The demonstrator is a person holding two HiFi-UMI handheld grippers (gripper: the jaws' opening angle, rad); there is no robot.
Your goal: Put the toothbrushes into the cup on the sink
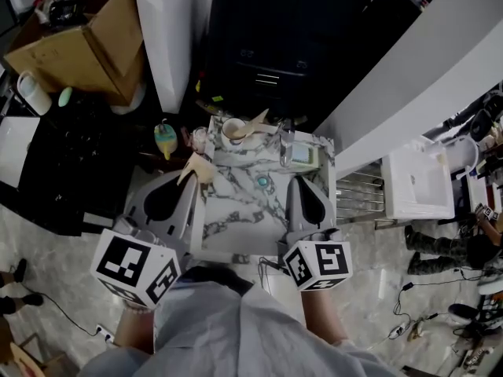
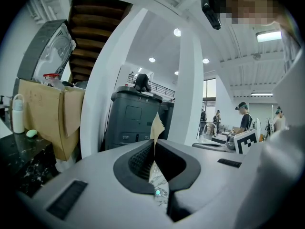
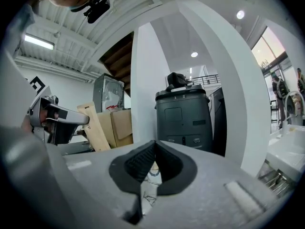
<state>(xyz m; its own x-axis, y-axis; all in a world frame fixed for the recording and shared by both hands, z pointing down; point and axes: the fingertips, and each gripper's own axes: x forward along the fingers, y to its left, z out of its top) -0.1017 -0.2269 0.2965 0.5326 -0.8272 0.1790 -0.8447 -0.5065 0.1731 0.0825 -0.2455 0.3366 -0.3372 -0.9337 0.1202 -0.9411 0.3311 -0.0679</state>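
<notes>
A white cup [image 1: 233, 131] stands at the far edge of the marble sink top [image 1: 236, 226], with one beige-wrapped toothbrush [image 1: 258, 121] leaning out of it to the right. My left gripper [image 1: 191, 181] [image 2: 154, 144] is shut on a second beige toothbrush packet [image 1: 198, 167] [image 2: 157, 127]; its serrated end sticks up past the jaws, near the sink top's left edge and short of the cup. My right gripper [image 1: 302, 181] [image 3: 153, 144] hovers over the sink top's right side, shut with nothing between its pads. The held packet [image 3: 95, 128] also shows at the left of the right gripper view.
A clear glass [image 1: 287, 144] and a pale tray [image 1: 303, 157] sit right of the cup; a teal drain [image 1: 262, 181] lies mid-top. A yellow-teal bottle [image 1: 165, 140] stands left of the sink. Beyond are a black cabinet [image 1: 267, 45], a cardboard box [image 1: 86, 45] and a white basin [image 1: 416, 181].
</notes>
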